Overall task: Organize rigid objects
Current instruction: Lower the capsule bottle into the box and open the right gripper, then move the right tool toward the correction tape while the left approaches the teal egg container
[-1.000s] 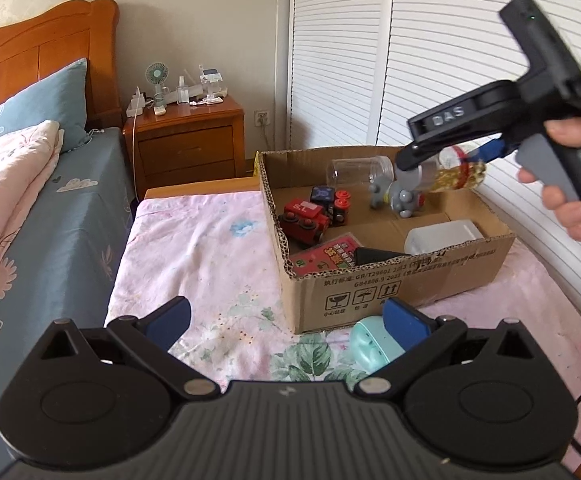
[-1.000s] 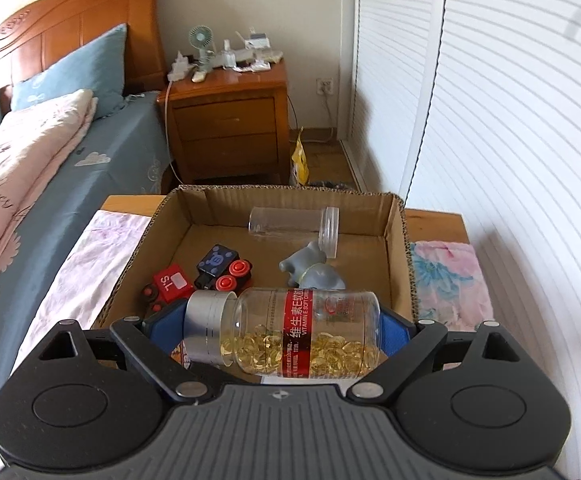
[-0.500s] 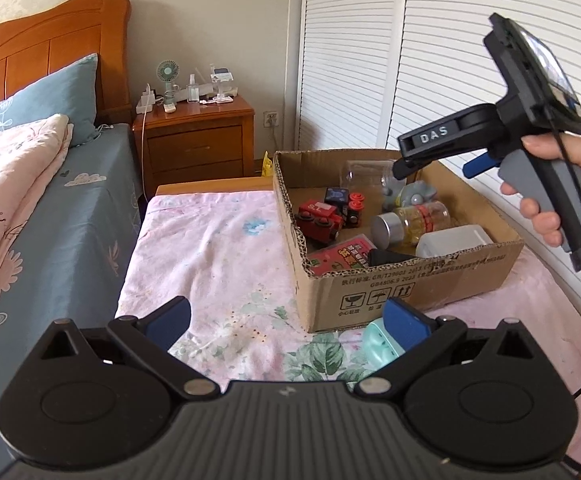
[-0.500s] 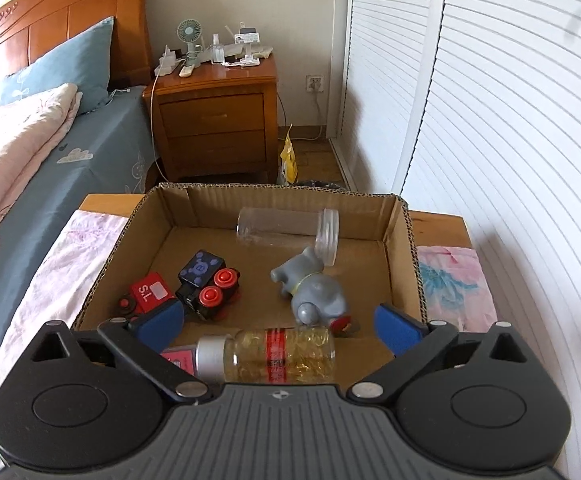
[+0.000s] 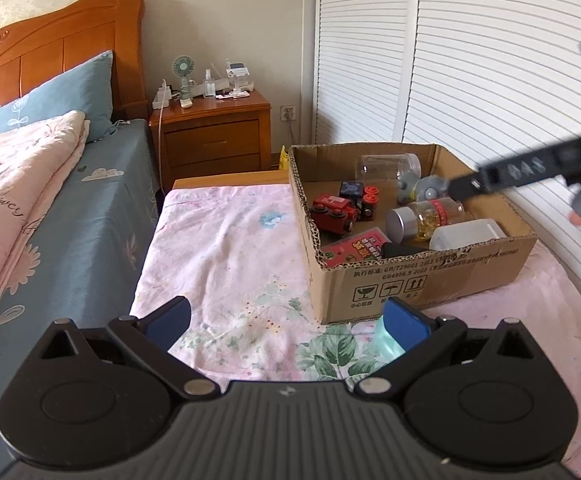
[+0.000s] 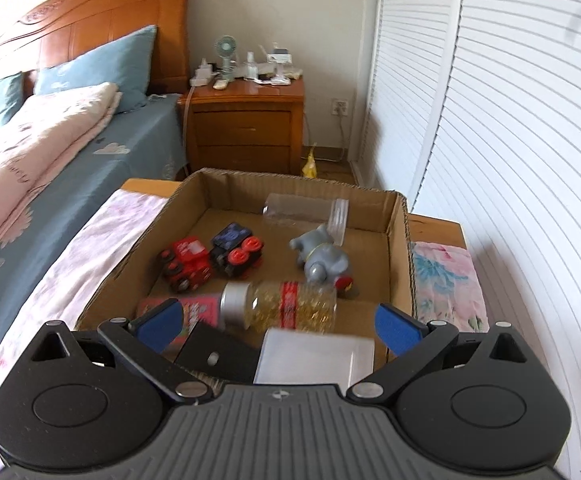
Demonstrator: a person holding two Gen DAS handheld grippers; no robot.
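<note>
Floral bedsheet point(image 5: 226, 256) holds a cardboard box point(image 5: 430, 276) where the capsule bottle point(image 6: 286, 306) lies dropped beneath the right gripper point(image 6: 278, 322), jaws spread empty.

Corrugated cardboard box point(image 5: 430, 280), matt brown. Clear plastic bottle point(image 6: 290, 306) with brushed metal-look cap. Glossy plastic toy train point(image 6: 188, 266). Smooth grey elephant point(image 6: 322, 262), probably plastic. Floral cotton-like cloth point(image 5: 230, 260). Varnished wooden nightstand point(image 5: 214, 136).

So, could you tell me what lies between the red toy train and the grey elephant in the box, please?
The dark blue toy train car with red wheels sits between the red toy train and the grey elephant; the right wrist view shows it best.
</note>
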